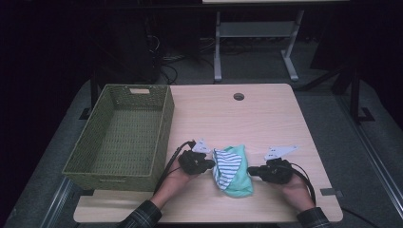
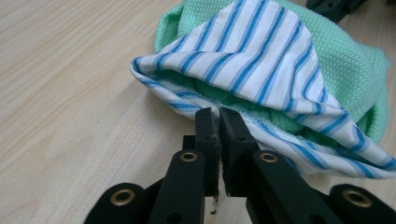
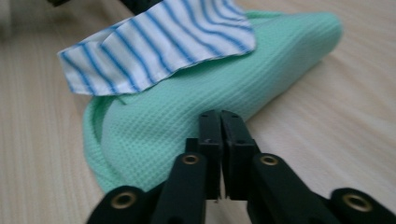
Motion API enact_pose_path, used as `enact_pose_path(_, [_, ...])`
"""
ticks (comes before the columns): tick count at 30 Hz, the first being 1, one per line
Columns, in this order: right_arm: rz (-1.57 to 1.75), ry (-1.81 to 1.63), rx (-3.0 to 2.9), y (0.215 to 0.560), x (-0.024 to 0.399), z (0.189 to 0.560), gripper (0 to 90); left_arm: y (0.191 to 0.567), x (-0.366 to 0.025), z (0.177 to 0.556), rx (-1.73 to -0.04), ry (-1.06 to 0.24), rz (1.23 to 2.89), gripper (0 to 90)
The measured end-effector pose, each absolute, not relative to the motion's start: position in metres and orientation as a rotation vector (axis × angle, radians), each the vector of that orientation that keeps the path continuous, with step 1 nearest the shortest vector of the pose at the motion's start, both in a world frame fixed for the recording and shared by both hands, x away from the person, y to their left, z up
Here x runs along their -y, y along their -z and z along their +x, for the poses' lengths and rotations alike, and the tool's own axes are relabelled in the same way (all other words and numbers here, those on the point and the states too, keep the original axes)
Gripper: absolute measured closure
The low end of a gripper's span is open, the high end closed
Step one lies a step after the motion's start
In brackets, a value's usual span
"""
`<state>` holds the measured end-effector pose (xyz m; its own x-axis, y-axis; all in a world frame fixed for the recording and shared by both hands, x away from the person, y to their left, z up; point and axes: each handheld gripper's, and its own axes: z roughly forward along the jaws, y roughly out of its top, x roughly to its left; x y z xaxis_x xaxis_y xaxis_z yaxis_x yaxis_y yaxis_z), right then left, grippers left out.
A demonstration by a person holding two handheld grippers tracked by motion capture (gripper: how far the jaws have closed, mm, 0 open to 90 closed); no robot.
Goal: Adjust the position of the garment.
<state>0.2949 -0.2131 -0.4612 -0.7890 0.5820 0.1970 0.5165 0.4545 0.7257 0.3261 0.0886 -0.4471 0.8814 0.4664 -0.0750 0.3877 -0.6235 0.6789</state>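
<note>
Green waffle-weave cloth sits bunched in the lower middle of the high view, on the pale wooden surface, with a blue-and-white striped cloth draped over its left side. Both hands flank the bundle, one either side, which looks like a setup for gathering or folding the pair together.

Left claw is at the striped edge. In the left gripper view its jaws stand almost together, only a sliver of gap between them, tips right at the striped hem; I can't tell for sure whether any fabric is pinched, but it looks like tips touching the hem, not clamped on it.

Right claw mirrors that at the green cloth's right edge. In the right gripper view the jaws are likewise nearly closed, tips against the green weave, with nothing visibly caught between them.

Over at the left of the high view, a green woven basket stands empty with its open top up, just beside the left hand; my guess is that's where the cloths are headed.
</note>
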Motion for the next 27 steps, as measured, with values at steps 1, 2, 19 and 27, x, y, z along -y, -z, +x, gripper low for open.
enact_pose_path(1, [0.997, -1.259, -2.600, 0.460, 0.216, 0.295, 82.4, 0.446, -0.089, 0.326, -0.611, -0.140, 2.316, 83.1])
enact_pose_path(2, [1.001, -1.260, -2.583, 0.460, 0.219, 0.294, 78.9, 0.445, -0.090, 0.325, -0.606, -0.141, 2.319, 81.0])
enact_pose_path(19, [1.220, -1.039, -2.326, 0.479, 0.275, 0.282, 13.1, 0.417, -0.091, 0.315, -0.483, -0.149, 2.340, 33.1])
enact_pose_path(27, [1.231, -1.000, -2.310, 0.483, 0.278, 0.285, 8.4, 0.410, -0.078, 0.314, -0.378, -0.151, 2.399, 18.5])
